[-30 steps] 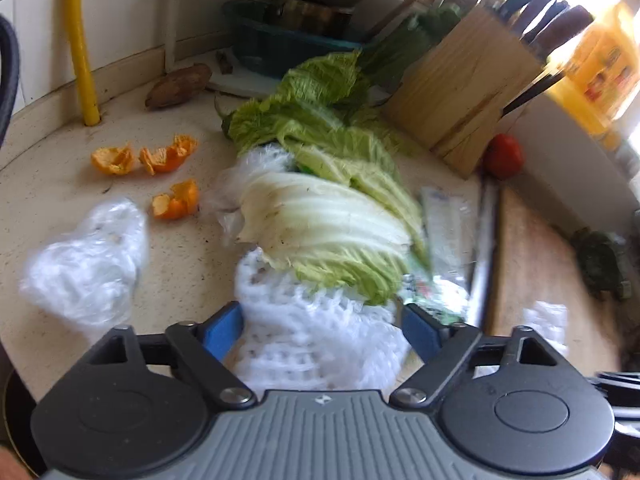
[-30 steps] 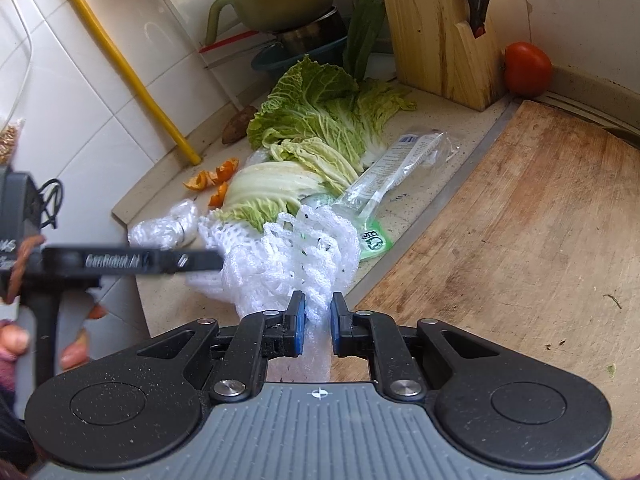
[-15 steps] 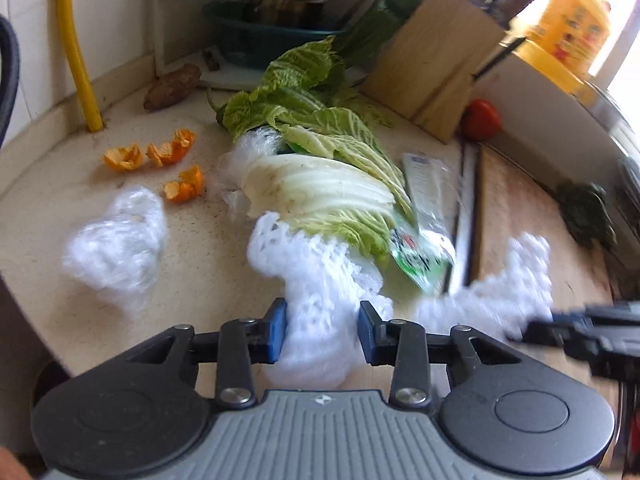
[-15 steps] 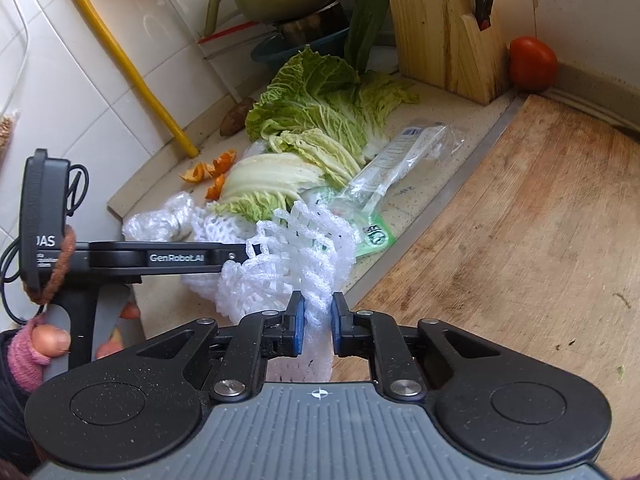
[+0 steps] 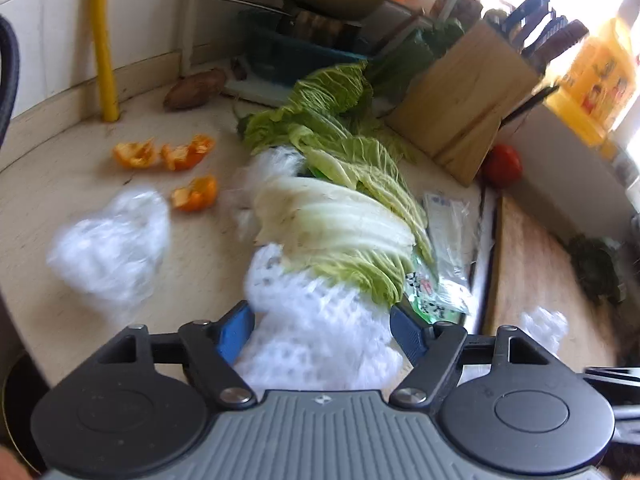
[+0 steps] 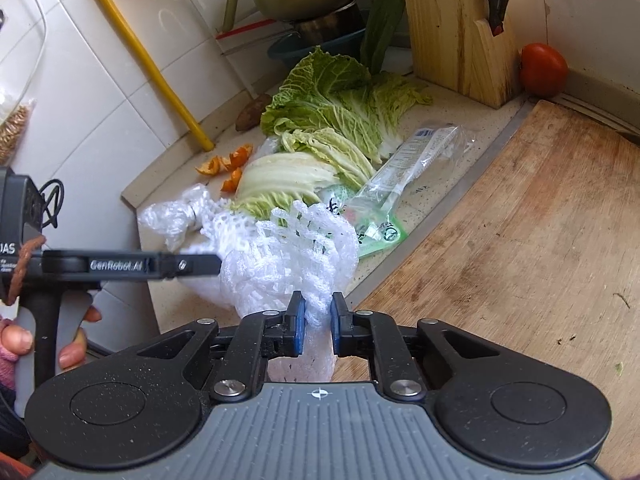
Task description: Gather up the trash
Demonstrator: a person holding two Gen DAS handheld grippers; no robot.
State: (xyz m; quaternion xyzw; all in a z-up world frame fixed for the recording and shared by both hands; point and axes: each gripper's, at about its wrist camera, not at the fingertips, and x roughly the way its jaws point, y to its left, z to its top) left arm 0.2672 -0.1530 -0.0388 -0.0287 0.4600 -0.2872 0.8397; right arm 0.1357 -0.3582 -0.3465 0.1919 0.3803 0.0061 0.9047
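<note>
The right tool pinched one end of the white foam net, which bulged forward from its pads over the near edge of the table, beside the cabbage. The left tool, spread wide, straddled a mass of white foam netting; whether this was the same net was unclear. The left tool seemed nearer the crumpled plastic bag toward the table's left edge.

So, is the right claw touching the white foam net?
Touching. In the right wrist view, the right claw has both blue pads pressed against the white foam net, pinching a bunched strand with no gap.
</note>
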